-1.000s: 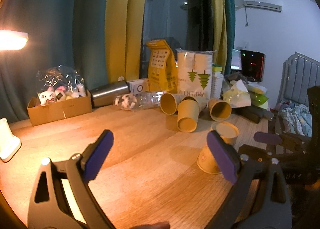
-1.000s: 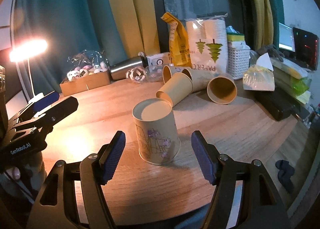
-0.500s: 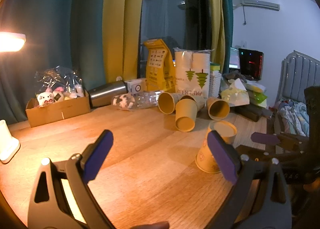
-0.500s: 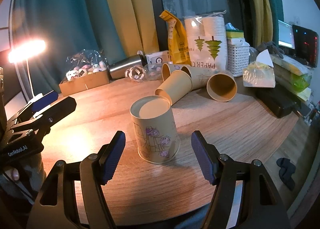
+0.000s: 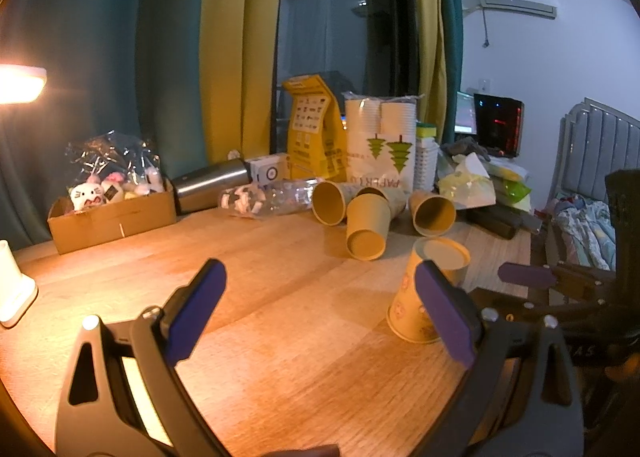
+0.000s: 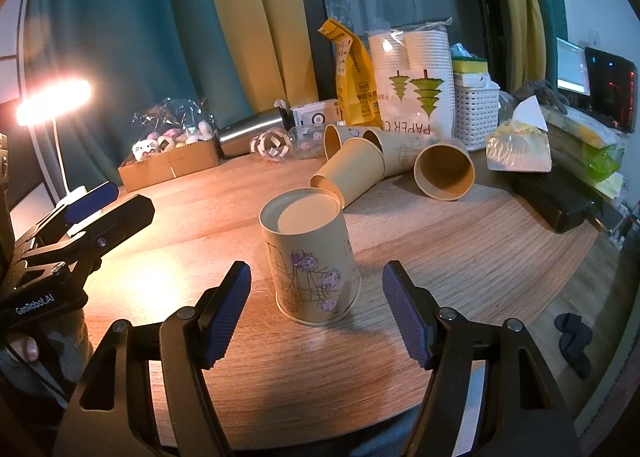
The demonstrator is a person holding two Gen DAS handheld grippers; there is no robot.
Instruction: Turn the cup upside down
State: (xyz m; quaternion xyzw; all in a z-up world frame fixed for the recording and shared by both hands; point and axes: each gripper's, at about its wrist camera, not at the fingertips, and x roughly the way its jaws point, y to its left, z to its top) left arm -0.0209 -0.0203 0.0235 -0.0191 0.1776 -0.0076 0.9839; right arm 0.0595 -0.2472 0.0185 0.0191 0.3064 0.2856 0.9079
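A tan paper cup with purple drawings (image 6: 310,257) stands upside down on the wooden table, base up. My right gripper (image 6: 316,313) is open and empty, its blue pads just short of the cup on either side. The cup also shows in the left wrist view (image 5: 428,293), partly behind my left gripper's right pad. My left gripper (image 5: 320,313) is open and empty above the table. The left gripper appears at the left edge of the right wrist view (image 6: 80,217); the right gripper appears at the right of the left wrist view (image 5: 560,289).
Several plain paper cups (image 6: 400,165) lie on their sides behind the drawn cup. Behind them are a bag of paper cups (image 6: 412,89), a yellow pouch (image 6: 352,81), a steel flask (image 6: 252,127) and a cardboard box (image 6: 168,161). A lamp (image 6: 52,101) glows at left. The table edge runs at right.
Both grippers have drawn slightly back and shifted a little; the upside-down cup has not moved and both grippers stay open.
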